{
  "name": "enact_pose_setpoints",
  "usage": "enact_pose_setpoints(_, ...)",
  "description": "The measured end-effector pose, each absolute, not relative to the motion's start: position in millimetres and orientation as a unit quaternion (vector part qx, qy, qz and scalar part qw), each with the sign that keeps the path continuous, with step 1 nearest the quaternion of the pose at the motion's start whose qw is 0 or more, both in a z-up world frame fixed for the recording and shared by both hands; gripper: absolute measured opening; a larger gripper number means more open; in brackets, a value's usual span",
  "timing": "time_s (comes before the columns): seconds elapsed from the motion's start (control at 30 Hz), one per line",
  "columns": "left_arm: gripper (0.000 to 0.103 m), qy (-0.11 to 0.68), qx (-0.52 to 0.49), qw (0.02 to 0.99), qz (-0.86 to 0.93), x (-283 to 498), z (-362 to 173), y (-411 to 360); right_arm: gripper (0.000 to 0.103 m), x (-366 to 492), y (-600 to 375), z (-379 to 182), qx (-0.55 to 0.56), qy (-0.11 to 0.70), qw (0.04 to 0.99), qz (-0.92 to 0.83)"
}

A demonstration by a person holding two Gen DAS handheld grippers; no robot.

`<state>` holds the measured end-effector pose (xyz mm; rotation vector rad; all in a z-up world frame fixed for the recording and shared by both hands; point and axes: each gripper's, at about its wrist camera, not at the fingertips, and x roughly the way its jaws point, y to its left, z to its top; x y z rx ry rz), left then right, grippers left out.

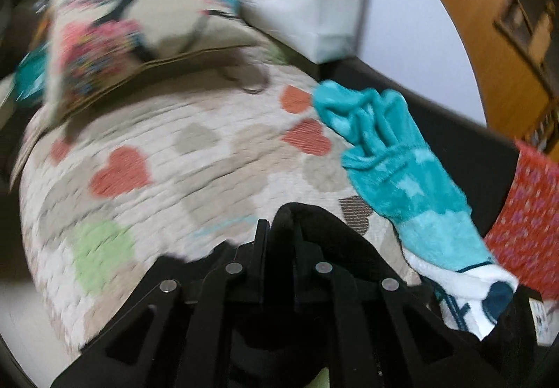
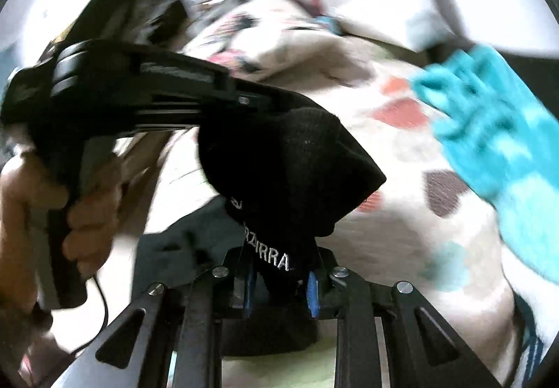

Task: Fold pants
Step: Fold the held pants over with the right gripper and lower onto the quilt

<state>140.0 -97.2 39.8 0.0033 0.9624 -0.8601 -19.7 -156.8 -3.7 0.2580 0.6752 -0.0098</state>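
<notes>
Pants point(image 2: 290, 164), black, bunched and lifted over the heart-print blanket point(image 1: 181, 164), pinched in both my grippers: right gripper point(image 2: 279, 269) clamps the lettered edge, left gripper point(image 1: 279, 231) clamps another fold. Beside them lies a turquoise fleece garment point(image 1: 394, 157). Further back a printed cushion point(image 1: 115, 35), blurred.

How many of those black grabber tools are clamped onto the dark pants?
2. The right gripper pinches the black pants from below; the left gripper grips them from the left.
</notes>
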Motion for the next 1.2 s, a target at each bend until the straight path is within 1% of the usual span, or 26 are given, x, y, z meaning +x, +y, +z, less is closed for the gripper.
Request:
enact_pose_setpoints(0.13,0.01,0.452,-0.078,0.804,-0.378,142,30,-35,0.025,-10,-109,-4,0.047,0.342,0.937,0.043)
enact_pose_setpoints(0.27,0.011,0.462,-0.135,0.806,-0.345,142,2,15,0.025,-12,-70,-16,-0.02,0.356,0.931,0.073)
enact_pose_setpoints(0.43,0.012,0.473,-0.184,0.799,-0.321,141,-27,53,0.025,-10,-30,-36,-0.084,0.375,0.919,0.093)
enact_pose_setpoints(0.67,0.016,0.487,-0.239,0.786,-0.295,144,-52,87,0.026,-15,1,-51,-0.144,0.381,0.908,0.097)
enact_pose_setpoints(0.8,0.016,0.514,-0.282,0.766,-0.266,150,-69,107,0.034,-19,15,-57,-0.167,0.381,0.903,0.108)
enact_pose_setpoints(0.87,0.016,0.522,-0.304,0.756,-0.251,152,-74,117,0.035,-23,27,-61,-0.184,0.378,0.899,0.118)
enact_pose_setpoints(0.9,0.016,0.524,-0.311,0.754,-0.246,152,-76,121,0.041,-26,33,-63,-0.193,0.377,0.897,0.124)
enact_pose_setpoints(0.93,0.016,0.527,-0.313,0.753,-0.238,153,-76,124,0.053,-29,40,-65,-0.199,0.375,0.895,0.138)
enact_pose_setpoints(0.97,0.016,0.529,-0.312,0.755,-0.23,152,-76,127,0.06,-31,45,-67,-0.2,0.375,0.893,0.15)
enact_pose_setpoints(1.0,0.016,0.532,-0.31,0.756,-0.221,151,-76,130,0.07,-35,51,-68,-0.205,0.374,0.89,0.162)
enact_pose_setpoints(1.03,0.018,0.536,-0.307,0.758,-0.211,150,-77,132,0.075,-39,58,-70,-0.214,0.37,0.888,0.168)
enact_pose_setpoints(1.1,0.03,0.546,-0.298,0.76,-0.188,148,-78,137,0.079,-45,66,-74,-0.23,0.364,0.885,0.175)
enact_pose_setpoints(1.2,0.039,0.562,-0.298,0.756,-0.157,145,-85,148,0.08,-49,70,-78,-0.229,0.373,0.878,0.194)
